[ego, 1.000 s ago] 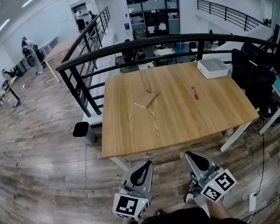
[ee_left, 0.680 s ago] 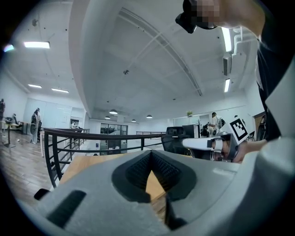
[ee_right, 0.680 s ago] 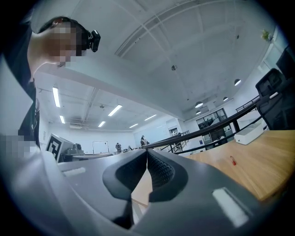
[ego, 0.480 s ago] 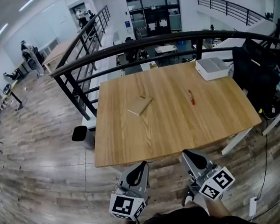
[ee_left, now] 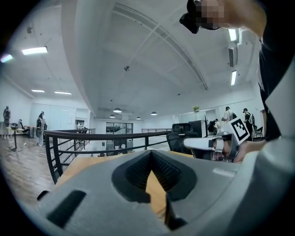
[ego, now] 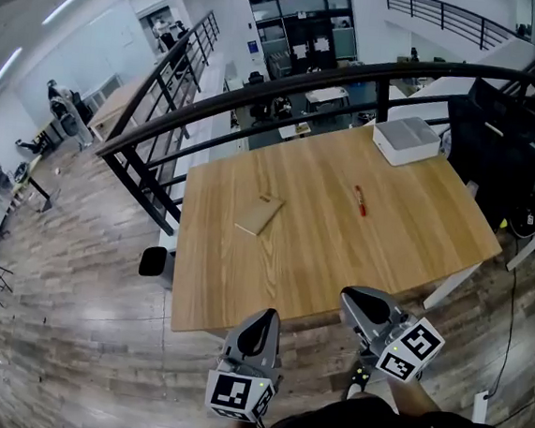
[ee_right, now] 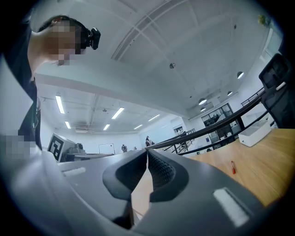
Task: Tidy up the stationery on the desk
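Both of your tools are short of the desk (ego: 241,295), just off its near edge. The left tool (ego: 262,319) and the right tool (ego: 357,302) each have their jaws pressed together with nothing between them. The red pen (ego: 359,200) lies loose a little right of the desk's middle. A flat tan pad (ego: 258,214) sits left of centre, and a white box (ego: 405,140) sits at the far right corner, probably where things belong. You seem to be on the approach, so spread the right tool's jaws before reaching in. Come down across the pen's barrel near its middle, since a thin round thing likely rolls if nudged.
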